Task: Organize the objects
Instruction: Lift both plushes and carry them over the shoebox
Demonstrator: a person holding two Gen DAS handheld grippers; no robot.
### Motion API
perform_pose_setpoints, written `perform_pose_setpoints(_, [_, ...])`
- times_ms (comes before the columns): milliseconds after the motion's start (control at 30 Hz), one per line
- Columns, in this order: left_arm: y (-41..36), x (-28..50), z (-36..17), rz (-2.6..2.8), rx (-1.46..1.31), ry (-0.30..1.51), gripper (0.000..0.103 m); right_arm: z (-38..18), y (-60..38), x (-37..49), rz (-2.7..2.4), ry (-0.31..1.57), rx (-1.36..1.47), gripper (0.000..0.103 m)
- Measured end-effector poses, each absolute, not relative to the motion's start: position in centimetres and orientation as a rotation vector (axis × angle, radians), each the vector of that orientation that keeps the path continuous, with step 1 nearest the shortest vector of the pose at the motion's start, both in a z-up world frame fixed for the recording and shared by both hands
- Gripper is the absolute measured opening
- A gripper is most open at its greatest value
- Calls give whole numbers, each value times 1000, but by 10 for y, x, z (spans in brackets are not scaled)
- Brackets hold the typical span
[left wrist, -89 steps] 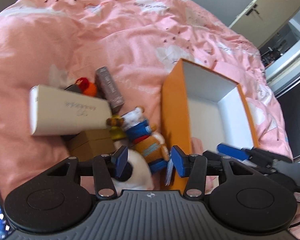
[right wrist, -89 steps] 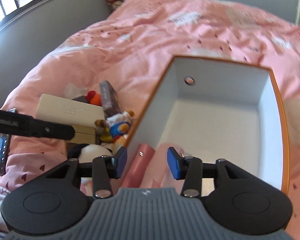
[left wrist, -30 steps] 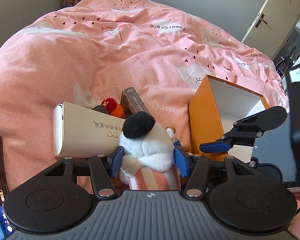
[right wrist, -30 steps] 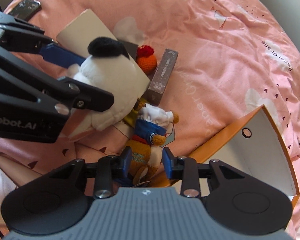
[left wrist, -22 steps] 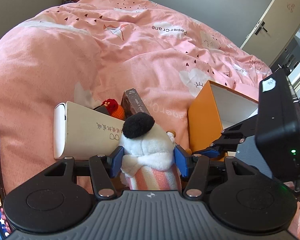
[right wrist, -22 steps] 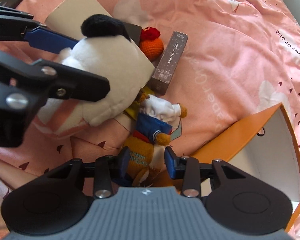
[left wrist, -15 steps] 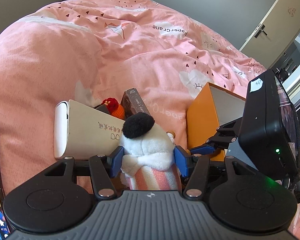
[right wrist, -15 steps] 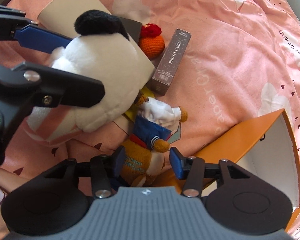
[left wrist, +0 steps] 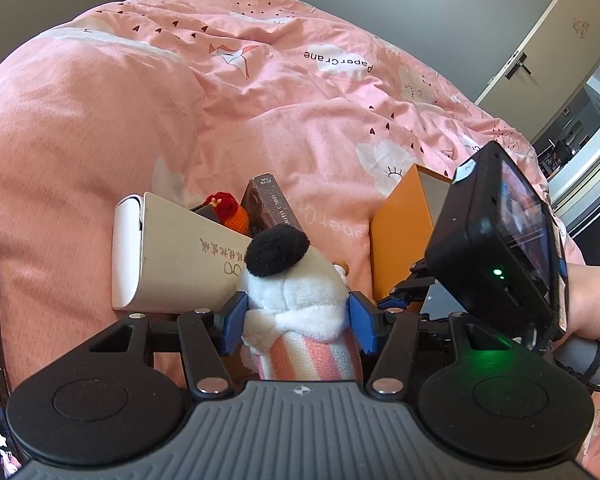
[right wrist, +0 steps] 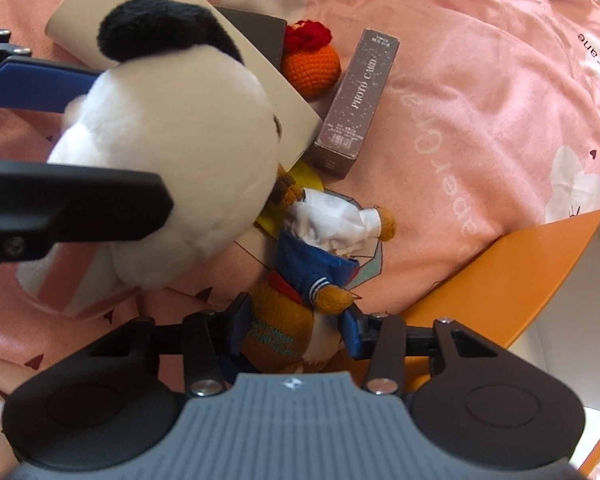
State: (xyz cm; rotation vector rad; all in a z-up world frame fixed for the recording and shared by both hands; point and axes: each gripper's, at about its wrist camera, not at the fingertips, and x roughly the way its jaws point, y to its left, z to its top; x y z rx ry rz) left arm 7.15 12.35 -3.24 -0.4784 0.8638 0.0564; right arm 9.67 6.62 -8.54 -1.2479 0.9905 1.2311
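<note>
while a pink duvet is spread under everything, an orange box is seen at four o'clock in the right wrist view. a white plush toy, lifted off the bedding, is clenched by the left gripper. a small bear doll lies beside the box at six o'clock; the right gripper has just been closing, and its pads are pressed on the doll's sides.

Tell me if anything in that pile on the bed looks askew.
Yes. The long beige box lies tilted, propped across a dark box instead of flat. The bear doll sprawls on its side against the orange box.
</note>
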Motion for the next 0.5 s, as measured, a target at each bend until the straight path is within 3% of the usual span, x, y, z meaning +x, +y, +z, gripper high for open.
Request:
perform_pose_setpoints(133, [122, 68, -29, 56, -483, 849, 63, -68, 55, 94, 1240, 939, -1197, 40])
perform_pose_setpoints(500, [119, 51, 17, 43, -503, 738, 60, 20, 8, 98, 1257, 813, -859, 40])
